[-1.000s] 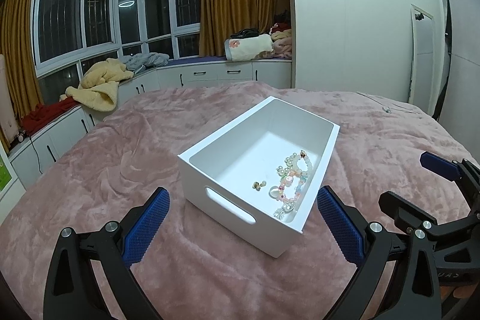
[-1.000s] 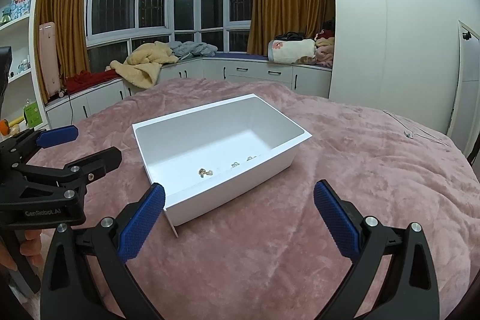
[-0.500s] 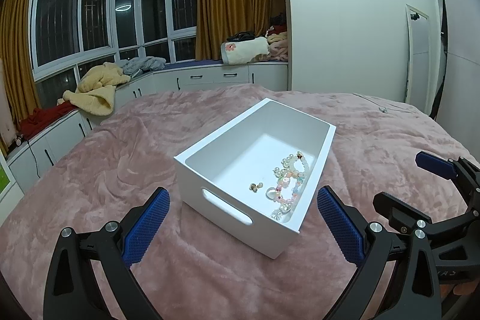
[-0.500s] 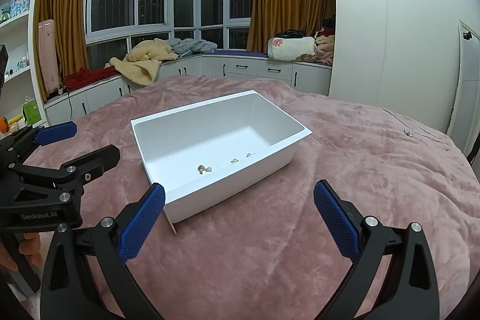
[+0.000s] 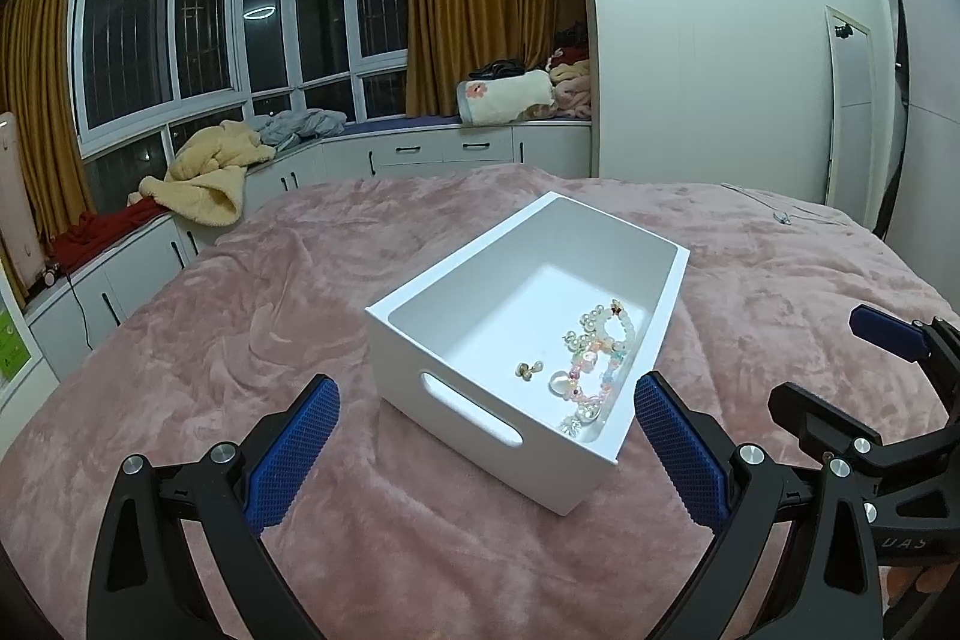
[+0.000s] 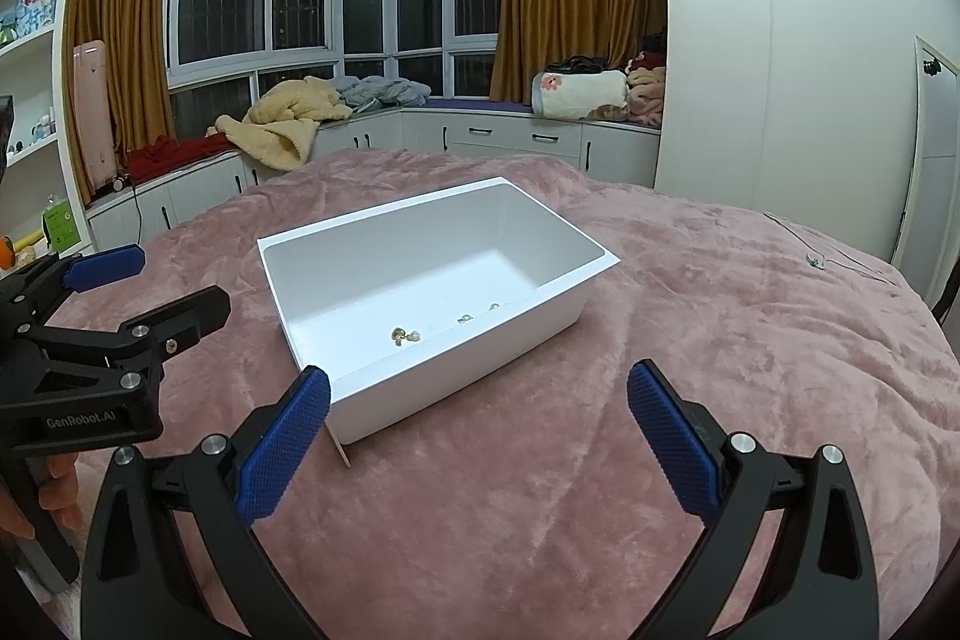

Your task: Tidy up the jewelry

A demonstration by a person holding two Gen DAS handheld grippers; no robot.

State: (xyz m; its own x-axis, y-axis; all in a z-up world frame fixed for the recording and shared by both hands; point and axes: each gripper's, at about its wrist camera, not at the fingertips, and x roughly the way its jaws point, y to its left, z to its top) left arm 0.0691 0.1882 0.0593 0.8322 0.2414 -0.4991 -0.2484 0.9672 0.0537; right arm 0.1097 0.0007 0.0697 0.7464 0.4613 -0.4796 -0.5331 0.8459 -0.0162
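While both hand-held grippers, left (image 5: pixel 480 451) and right (image 6: pixel 478 439), gape empty, I see the bracelets (image 5: pixel 594 361) against the box (image 5: pixel 474 424) wall nearer my right.

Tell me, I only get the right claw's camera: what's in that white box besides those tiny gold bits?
Observer: A bead bracelet lies along the box's wall, hidden from your view.
Operator: Anything else with it?
Observer: A clear round charm beside the earrings.
Operator: Does the box have a handle?
Observer: Yes, a slot cut in the end facing the left claw.
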